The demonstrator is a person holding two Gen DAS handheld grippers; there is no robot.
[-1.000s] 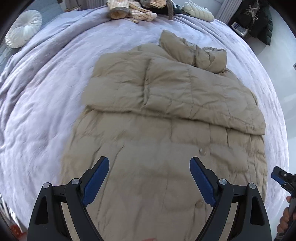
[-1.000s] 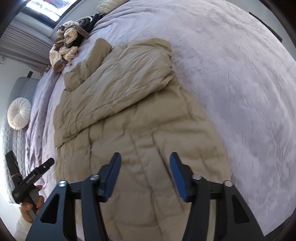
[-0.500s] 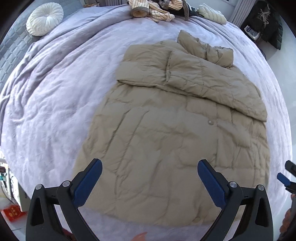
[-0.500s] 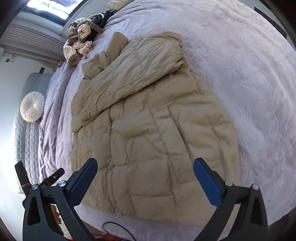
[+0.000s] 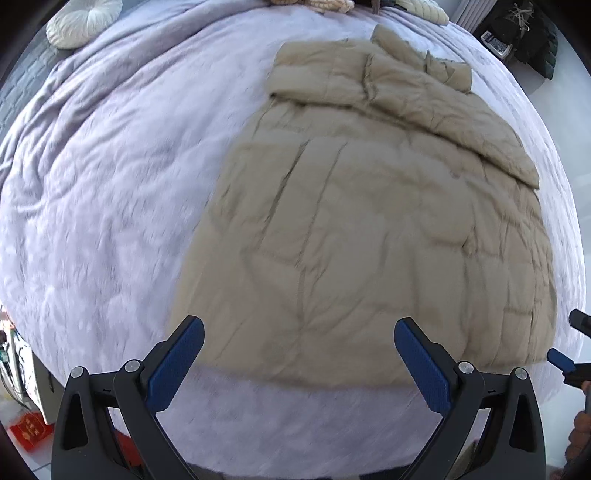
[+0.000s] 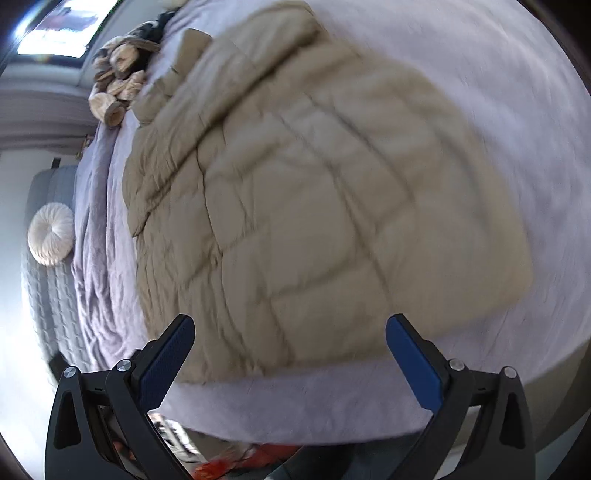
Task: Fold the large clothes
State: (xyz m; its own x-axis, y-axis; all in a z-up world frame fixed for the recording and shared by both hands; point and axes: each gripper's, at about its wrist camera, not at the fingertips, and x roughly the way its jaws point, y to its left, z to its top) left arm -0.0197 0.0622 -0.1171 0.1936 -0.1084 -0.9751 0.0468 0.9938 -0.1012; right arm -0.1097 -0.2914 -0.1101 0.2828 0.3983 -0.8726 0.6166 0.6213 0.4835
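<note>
A large beige quilted puffer coat (image 5: 369, 221) lies flat on a lavender bed cover (image 5: 92, 203), its sleeves folded across the upper part. It also shows in the right wrist view (image 6: 314, 203). My left gripper (image 5: 299, 354) is wide open and empty, held above the coat's near hem at the bed's front edge. My right gripper (image 6: 290, 354) is wide open and empty, above the hem toward the coat's right corner; it also shows at the right edge of the left wrist view (image 5: 570, 345).
A round white cushion (image 5: 83, 22) lies at the far left of the bed. A pile of striped clothes (image 6: 118, 85) sits at the far end. A dark garment (image 5: 532, 40) hangs at the back right. Floor clutter (image 5: 31, 432) lies below the bed's front edge.
Both grippers have pulled back toward the bed's front edge and opened wider. The coat's near hem has come into view in front of both.
</note>
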